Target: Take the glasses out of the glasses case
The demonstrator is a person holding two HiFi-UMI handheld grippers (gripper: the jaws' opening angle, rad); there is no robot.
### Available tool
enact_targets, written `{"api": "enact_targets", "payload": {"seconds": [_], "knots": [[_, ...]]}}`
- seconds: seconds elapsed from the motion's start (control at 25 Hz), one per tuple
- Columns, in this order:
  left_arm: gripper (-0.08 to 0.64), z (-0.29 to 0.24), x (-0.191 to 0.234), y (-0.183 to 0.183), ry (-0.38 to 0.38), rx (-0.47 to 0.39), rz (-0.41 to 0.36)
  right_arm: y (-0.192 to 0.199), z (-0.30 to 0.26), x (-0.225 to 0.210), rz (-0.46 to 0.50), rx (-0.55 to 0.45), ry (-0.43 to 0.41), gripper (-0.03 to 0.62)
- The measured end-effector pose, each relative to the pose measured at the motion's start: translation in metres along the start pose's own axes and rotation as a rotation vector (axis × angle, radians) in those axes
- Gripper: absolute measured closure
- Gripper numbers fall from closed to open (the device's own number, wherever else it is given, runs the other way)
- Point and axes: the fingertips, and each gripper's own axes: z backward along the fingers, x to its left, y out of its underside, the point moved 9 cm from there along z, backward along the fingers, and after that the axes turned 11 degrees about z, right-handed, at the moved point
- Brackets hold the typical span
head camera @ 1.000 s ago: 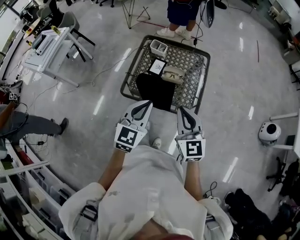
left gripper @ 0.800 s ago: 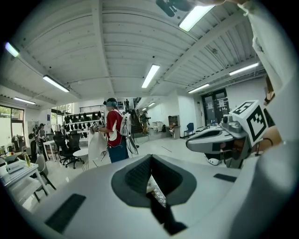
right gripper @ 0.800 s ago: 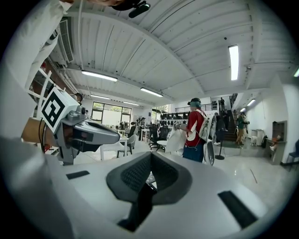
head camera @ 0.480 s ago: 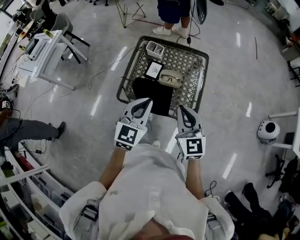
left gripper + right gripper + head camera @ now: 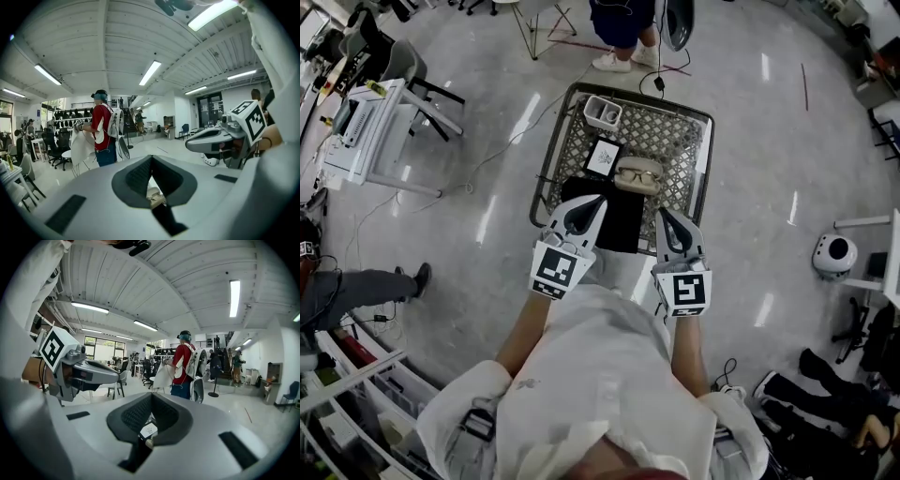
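White shells, dark pads: both tools are held out front side by side, noses aimed fwd at the table. left gripper [image 5: 592, 202]: jaws closed tip to tip, nothing btwn them, only a small wedge of gap behind the tips. right gripper [image 5: 665, 215]: same, closed and empty. Prob. carried shut because neither is at the work yet; in the head view their tips sit just over the near edge of the wire-mesh table [image 5: 705, 150].

Nearest on the mesh is a black cloth [image 5: 623, 216]. Just beyond it is the glasses case [image 5: 637, 184], which looks open w/ the glasses [image 5: 639, 173] showing in it, so prob. no lid to fight, just a lift-out. Case lies roughly btwn the two noses, handy for either.

Left of it is a white card [image 5: 604, 157]. Farther off, a white bin [image 5: 603, 112] sits at the far corner. Past the table, a person's legs [image 5: 623, 28].
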Motion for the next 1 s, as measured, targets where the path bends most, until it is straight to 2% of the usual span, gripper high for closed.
{"api": "enact_targets", "payload": {"seconds": [0.52,1.0], "knots": [[0.546,-0.062,0.065,-0.023,0.104,-0.001,-0.006,-0.008,-0.065,-0.024,0.011,0.063,0.088,0.586],[0.546,-0.103,0.098,-0.005,0.180,0.070,0.044,0.013,-0.099,-0.033,0.008,0.184,0.110,0.586]]}}
